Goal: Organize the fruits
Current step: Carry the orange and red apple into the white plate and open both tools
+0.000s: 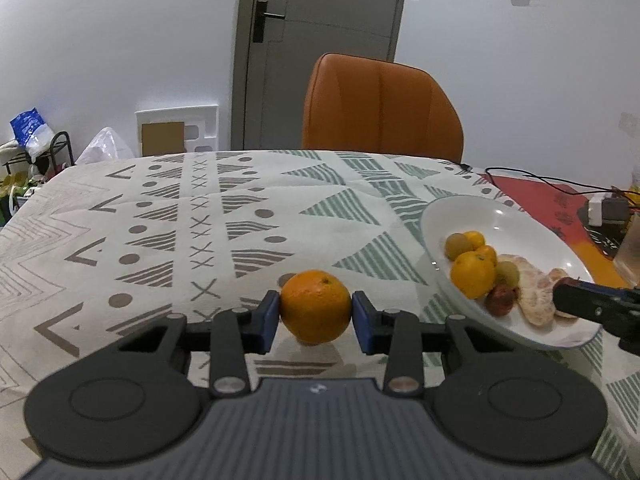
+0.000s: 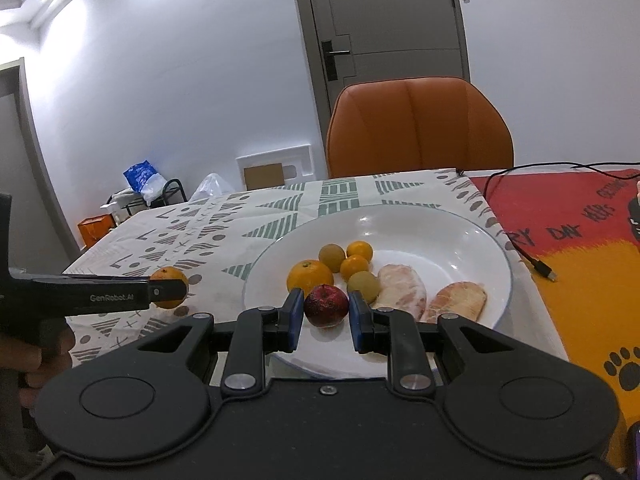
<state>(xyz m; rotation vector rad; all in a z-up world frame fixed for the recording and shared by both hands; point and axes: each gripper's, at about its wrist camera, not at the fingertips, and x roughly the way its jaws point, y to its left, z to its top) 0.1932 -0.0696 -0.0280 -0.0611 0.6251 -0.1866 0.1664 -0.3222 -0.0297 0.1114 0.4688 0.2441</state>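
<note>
A table (image 1: 280,216) under a patterned cloth fills both views, with an orange chair (image 1: 380,108) at its far edge and a grey door (image 1: 320,40) behind that. A red and yellow mat (image 2: 580,240) covers the table's right end; only the right wrist view shows its lettering, its paw print and the black cable (image 2: 532,256) lying on it.

The white plate (image 2: 440,232) sits near the mat. On it lie two peeled, pinkish citrus pieces (image 2: 400,288), their long axes running from the near right toward the far left, plus an orange, two smaller oranges, two greenish round fruits and a dark red fruit (image 2: 326,306).

The left gripper (image 1: 315,312) has its blue pads pressed against both sides of an orange (image 1: 315,306), which hangs slightly above the cloth, left of the plate, stem dimple up. The right wrist view shows this orange only partly, behind the left gripper's finger.

The right gripper (image 2: 325,320) reaches over the plate's near rim, its jaws partly open around the dark red fruit with a small gap on each side. The left wrist view shows only one finger of it, over the citrus pieces.
</note>
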